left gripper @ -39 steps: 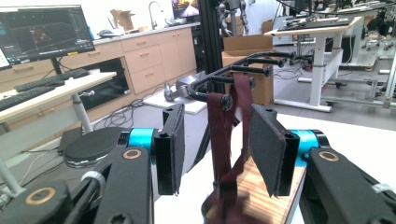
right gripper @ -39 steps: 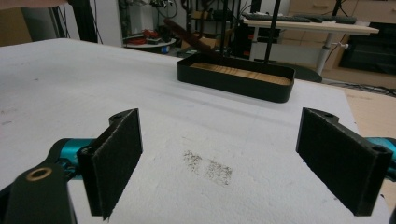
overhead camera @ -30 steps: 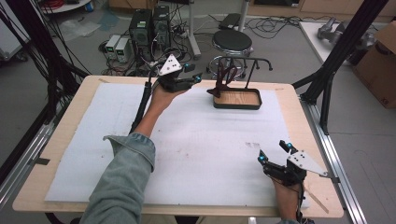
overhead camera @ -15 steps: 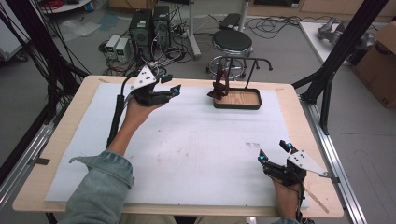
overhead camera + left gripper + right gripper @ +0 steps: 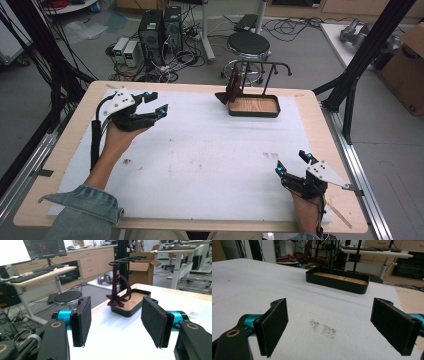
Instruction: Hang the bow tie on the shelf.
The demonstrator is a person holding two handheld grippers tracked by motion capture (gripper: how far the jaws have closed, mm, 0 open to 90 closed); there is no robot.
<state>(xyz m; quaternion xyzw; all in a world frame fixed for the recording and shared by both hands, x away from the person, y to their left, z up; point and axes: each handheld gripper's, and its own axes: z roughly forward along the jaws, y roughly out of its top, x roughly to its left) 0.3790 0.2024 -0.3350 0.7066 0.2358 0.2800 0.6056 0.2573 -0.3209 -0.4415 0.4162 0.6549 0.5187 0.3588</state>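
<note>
A black tray (image 5: 252, 114) with a wooden floor stands at the far middle of the white-covered table. A black rack (image 5: 272, 67) rises from it, and a dark red cloth (image 5: 232, 89) hangs from the rack's left end and spills over the tray's corner. My left gripper (image 5: 156, 102) is held over the far left of the table, well left of the tray. Its jaws have just been opening and have nothing between them. In the left gripper view the cloth (image 5: 117, 291) and tray (image 5: 126, 312) lie ahead of the left gripper (image 5: 116, 325). My right gripper (image 5: 292, 162) rests open and empty at the near right.
A grey smudge (image 5: 323, 328) marks the white sheet (image 5: 210, 150) in front of the right gripper (image 5: 329, 327). Behind the table stand a round stool (image 5: 248, 45) and computer boxes (image 5: 160, 25) among cables. Black frame posts (image 5: 367, 55) flank the table's right side.
The left hand has moved left along the far side of the table, away from the rack and the cloth, and its jaws have spread wider. The right hand has stayed still.
</note>
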